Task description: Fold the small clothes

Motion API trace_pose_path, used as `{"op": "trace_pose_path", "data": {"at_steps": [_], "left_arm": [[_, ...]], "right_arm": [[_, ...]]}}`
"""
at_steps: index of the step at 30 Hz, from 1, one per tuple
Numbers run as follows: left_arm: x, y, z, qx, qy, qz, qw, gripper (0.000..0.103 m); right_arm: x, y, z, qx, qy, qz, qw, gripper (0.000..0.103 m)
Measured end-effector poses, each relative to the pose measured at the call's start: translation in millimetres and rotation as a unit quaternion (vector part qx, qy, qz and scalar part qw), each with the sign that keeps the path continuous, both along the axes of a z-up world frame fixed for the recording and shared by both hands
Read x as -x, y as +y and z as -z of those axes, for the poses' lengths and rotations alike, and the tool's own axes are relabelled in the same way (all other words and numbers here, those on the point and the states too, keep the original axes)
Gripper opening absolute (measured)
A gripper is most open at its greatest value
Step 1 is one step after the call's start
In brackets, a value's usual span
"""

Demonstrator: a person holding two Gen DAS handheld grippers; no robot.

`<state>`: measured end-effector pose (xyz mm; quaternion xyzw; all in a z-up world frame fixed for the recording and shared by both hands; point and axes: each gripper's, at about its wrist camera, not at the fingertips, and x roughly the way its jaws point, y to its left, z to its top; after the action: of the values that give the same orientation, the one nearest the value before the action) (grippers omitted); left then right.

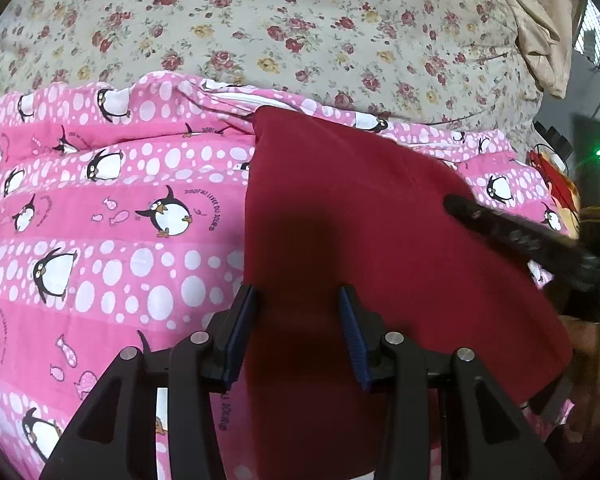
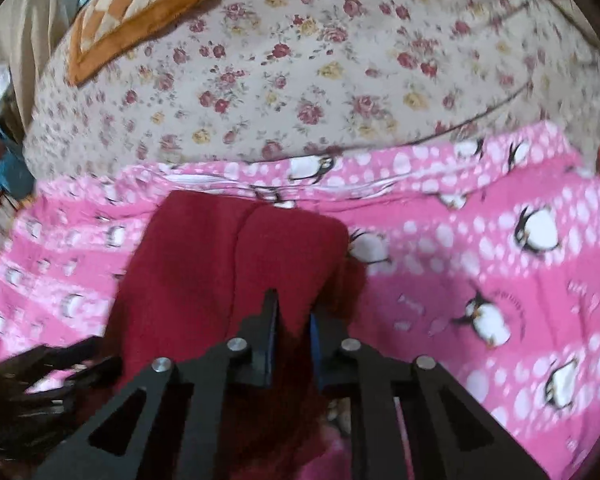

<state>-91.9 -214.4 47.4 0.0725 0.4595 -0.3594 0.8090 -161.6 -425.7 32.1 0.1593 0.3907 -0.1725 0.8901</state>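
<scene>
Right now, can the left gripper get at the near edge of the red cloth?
Probably yes. The left gripper hangs open right over the red cloth, nothing between them; the right gripper pinches the cloth off to the side.
</scene>
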Motion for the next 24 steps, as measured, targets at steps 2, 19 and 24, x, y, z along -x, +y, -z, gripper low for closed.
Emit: {"op": "trace_pose_path", "data": {"at_steps": [2, 19, 24], "left_arm": [[1, -1, 0, -0.003, -0.004, 0.002, 1.0, 0.021], [-22, 14, -10, 0.044, 0.069, 0.013, 0.9965, 0.026], [-39, 7, -4, 0.056, 0.092, 0.028, 0.9937, 0.041]], "right_arm": [[1, -7, 11, -0.025, 0.003, 0.014, 1.0, 0.013], [61, 0, 11, -0.127, -0.019, 0.021, 0.991, 0.072], [58, -3, 3, -0.129, -0.064, -0.01, 0.989, 0.073]]}}
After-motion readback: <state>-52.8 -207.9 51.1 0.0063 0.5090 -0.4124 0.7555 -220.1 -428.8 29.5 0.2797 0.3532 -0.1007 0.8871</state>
